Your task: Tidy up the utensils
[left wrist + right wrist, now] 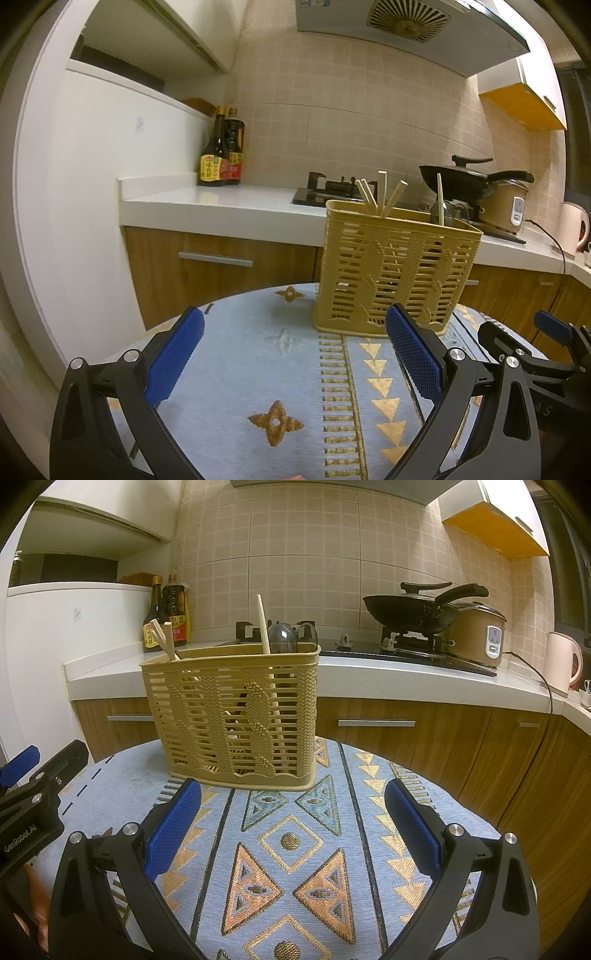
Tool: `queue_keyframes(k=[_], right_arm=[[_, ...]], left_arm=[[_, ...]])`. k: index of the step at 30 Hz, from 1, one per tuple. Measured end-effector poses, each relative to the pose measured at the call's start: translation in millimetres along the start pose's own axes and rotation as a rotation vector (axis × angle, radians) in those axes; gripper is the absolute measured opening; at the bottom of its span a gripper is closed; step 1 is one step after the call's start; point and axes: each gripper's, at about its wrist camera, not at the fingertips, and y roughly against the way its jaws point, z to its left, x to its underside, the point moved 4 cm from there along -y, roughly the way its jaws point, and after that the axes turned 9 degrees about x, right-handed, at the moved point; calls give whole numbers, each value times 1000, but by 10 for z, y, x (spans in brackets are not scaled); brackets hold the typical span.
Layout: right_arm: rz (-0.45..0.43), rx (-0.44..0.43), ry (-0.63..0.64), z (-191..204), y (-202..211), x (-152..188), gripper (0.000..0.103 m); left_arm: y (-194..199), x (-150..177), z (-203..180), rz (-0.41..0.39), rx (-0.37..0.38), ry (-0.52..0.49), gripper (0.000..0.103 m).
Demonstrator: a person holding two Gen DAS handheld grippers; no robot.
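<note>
Currently: both hand-held grippers empty, caddy at table's far edge

Left hand-held gripper (293,354) jaws spread wide, nothing between them, hovering over the patterned cloth on the table (236,369). Right hand-held gripper (293,829) likewise released, holding nothing. Beige slotted utensil caddy (236,716) stands upright on the table near its far edge, just beyond both sets of fingertips. Chopsticks (380,195) stick out of one end compartment; a single chopstick (263,624) and dark spoons (282,638) sit in the other.
</note>
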Motion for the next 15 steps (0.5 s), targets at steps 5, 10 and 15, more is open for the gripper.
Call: queue_keyframes(k=[5,10,15], right_arm=[[0,-1,1,7,0,0,95],[-1,-1,5,10,-5,-2,95],[-1,0,6,2,-3,-2,95]], left_arm=[[3,-9,-16,-5,3,-10,95],[11,-10,-14,-10,3,-12,95],[11,-10,-2,-7,-5,-6,95]])
